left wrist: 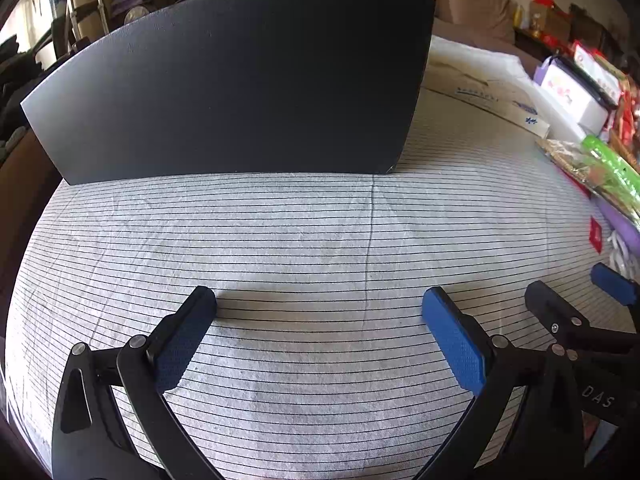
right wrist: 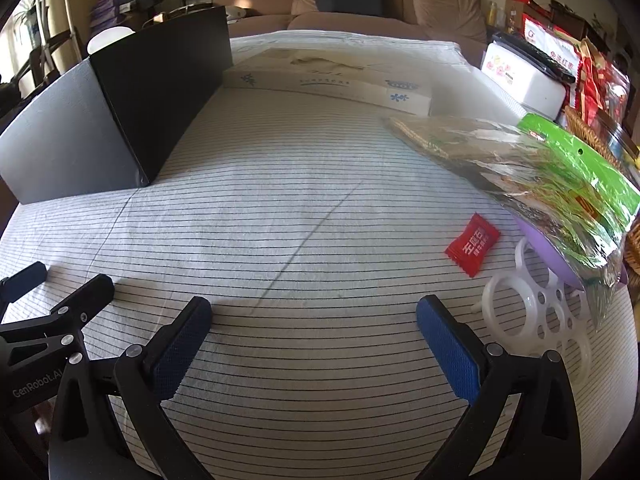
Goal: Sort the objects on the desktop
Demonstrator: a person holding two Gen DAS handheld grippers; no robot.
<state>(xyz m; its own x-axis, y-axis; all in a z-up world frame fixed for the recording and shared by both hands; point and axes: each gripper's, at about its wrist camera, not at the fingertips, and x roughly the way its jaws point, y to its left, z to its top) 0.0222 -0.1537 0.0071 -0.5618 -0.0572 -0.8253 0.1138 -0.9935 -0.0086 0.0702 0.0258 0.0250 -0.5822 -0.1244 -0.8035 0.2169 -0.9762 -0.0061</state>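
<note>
A black box [right wrist: 132, 100] stands at ten o'clock on the striped cloth [right wrist: 300, 208]. The left gripper [left wrist: 319, 306] hovers over bare cloth before it, jaws wide apart, nothing between them. The right gripper [right wrist: 314, 312] is just beside it, jaws also spread wide and empty. A red candy [right wrist: 472, 245] lies at two o'clock of the right gripper, with a white ring holder [right wrist: 532, 312] at three o'clock, partly under a green packet [right wrist: 560, 176].

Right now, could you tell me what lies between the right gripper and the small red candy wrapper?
Only bare striped tablecloth separates the open right gripper from the red candy wrapper, as the right wrist view shows.
</note>
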